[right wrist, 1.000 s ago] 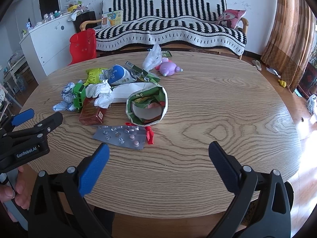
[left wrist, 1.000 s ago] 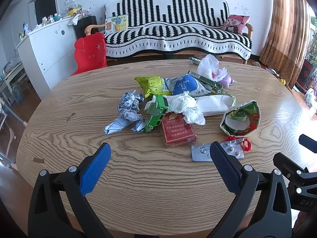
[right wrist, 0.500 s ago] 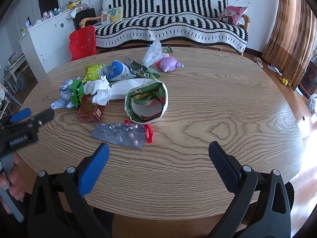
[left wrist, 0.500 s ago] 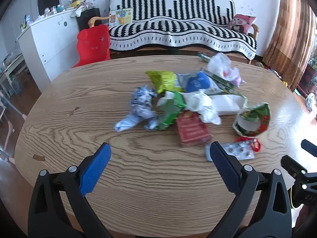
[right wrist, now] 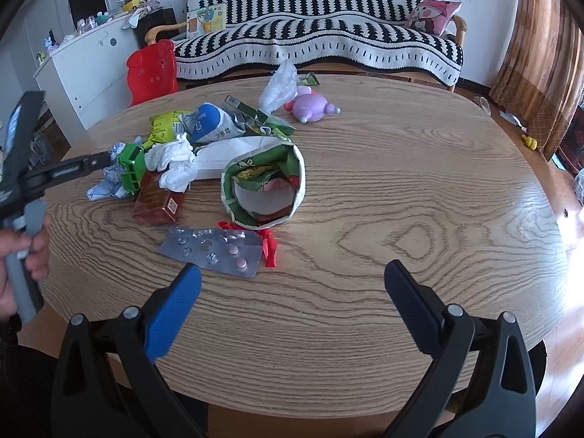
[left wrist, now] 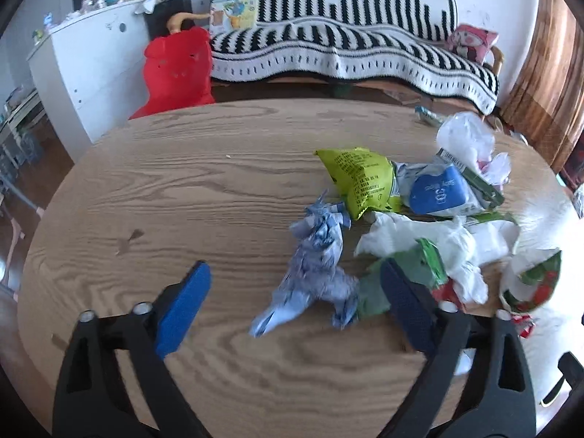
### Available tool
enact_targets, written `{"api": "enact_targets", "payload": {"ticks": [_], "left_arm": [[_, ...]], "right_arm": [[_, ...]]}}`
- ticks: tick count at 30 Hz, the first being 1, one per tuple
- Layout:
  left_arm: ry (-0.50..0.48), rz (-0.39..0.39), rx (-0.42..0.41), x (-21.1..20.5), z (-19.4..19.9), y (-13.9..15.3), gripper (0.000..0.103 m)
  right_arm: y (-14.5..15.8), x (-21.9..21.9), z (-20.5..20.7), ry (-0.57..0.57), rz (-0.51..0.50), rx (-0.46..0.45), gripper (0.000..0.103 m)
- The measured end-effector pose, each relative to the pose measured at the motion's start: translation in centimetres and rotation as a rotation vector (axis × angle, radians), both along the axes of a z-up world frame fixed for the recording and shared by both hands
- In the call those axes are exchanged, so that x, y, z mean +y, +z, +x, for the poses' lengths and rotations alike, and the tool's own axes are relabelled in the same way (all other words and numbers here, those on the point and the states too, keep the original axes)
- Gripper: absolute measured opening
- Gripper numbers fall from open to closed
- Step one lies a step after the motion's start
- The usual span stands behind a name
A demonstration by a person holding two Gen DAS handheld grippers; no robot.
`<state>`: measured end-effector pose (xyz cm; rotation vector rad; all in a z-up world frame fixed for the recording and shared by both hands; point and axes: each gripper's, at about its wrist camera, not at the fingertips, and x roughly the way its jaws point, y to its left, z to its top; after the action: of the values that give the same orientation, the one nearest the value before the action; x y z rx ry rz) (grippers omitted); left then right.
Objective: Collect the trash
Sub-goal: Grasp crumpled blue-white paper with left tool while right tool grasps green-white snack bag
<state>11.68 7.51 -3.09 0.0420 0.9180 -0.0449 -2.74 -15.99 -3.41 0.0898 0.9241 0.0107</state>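
One second back the left tongs (left wrist: 295, 299) hung short of the litter; now they frame the crumpled blue-white paper (left wrist: 314, 273) at lower centre, jaws spread and just narrowing, pads not pressing it. The paper is twisted, wrinkled, lying on the bench (left wrist: 182, 197) beside a green carton (left wrist: 405, 273). The right tongs (right wrist: 292, 299) gape empty, lower frame.

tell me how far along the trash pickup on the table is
Nothing looks collected yet: the whole pile sits on the table. In hand: the left gripper, jaws just closing but not gripping, frames the crumpled blue paper. The right gripper hangs open and empty. Left: blister pack, red box, tissue, wrappers.
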Motion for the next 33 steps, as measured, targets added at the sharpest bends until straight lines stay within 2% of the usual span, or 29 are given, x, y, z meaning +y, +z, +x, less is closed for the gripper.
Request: {"api": "enact_targets", "payload": {"ticks": [1, 2, 3, 4, 6, 9, 11, 15, 20, 22, 23, 24, 26, 27, 28, 30, 33], "left_arm": [[-0.006, -0.006, 0.012, -0.1, 0.5, -0.4, 0.068], [-0.005, -0.008, 0.016, -0.1, 0.9, -0.6, 0.044], [-0.003, -0.014, 0.029, 0.1, 1.2, -0.8, 0.031], [0.005, -0.025, 0.040, 0.4, 1.3, -0.8, 0.025], [0.030, -0.048, 0.019, 1.2, 0.6, 0.1, 0.025], [0.031, -0.031, -0.071, 1.5, -1.3, 2.7, 0.025], [0.031, -0.048, -0.117, 1.9, -2.8, 4.4, 0.025], [0.014, -0.110, -0.137, 1.7, -4.6, 5.9, 0.025], [-0.055, -0.126, -0.136, -0.9, -6.0, 6.2, 0.025], [-0.096, -0.116, -0.122, -2.6, -6.3, 5.9, 0.025], [-0.116, -0.112, -0.116, -3.4, -6.4, 5.8, 0.025], [-0.128, -0.108, -0.112, -3.9, -6.6, 5.7, 0.025], [-0.155, -0.100, -0.106, -5.0, -7.0, 5.5, 0.025], [-0.163, -0.098, -0.106, -5.4, -7.2, 5.4, 0.025], [-0.170, -0.096, -0.104, -5.9, -7.2, 5.3, 0.025], [-0.186, -0.105, -0.097, -6.8, -7.4, 5.2, 0.025], [-0.215, -0.111, -0.098, -8.9, -7.8, 5.1, 0.025]], "right_arm": [[-0.1, 0.0, 0.2, 0.002, -0.001, 0.003, 0.095], [-0.2, 0.0, 0.3, 0.004, -0.002, 0.005, 0.095], [-0.3, -0.1, 0.7, 0.005, -0.001, 0.009, 0.094], [-0.4, -0.1, 0.9, 0.005, 0.004, 0.011, 0.093], [-0.5, -0.3, 1.5, 0.003, 0.018, 0.011, 0.093], [-0.5, -0.6, 2.3, -0.004, 0.043, 0.001, 0.093], [-0.5, -0.8, 3.2, -0.010, 0.056, -0.005, 0.093], [-1.0, -1.1, 5.6, -0.018, 0.086, -0.001, 0.093], [-2.4, -1.6, 8.5, -0.041, 0.148, 0.025, 0.083], [-3.0, -1.7, 9.4, -0.043, 0.172, 0.035, 0.073], [-3.3, -1.8, 9.7, -0.033, 0.217, 0.039, 0.068], [-3.5, -1.8, 9.8, -0.018, 0.262, 0.039, 0.049], [-3.0, -1.9, 9.7, -0.023, 0.280, 0.032, 0.044], [-2.6, -1.9, 9.4, -0.018, 0.279, 0.013, 0.031], [-2.1, -2.0, 9.1, -0.019, 0.268, 0.002, 0.003], [-1.2, -2.8, 8.2, -0.020, 0.292, -0.014, 0.004], [0.4, -4.7, 6.1, -0.040, 0.259, -0.066, 0.004]]}}
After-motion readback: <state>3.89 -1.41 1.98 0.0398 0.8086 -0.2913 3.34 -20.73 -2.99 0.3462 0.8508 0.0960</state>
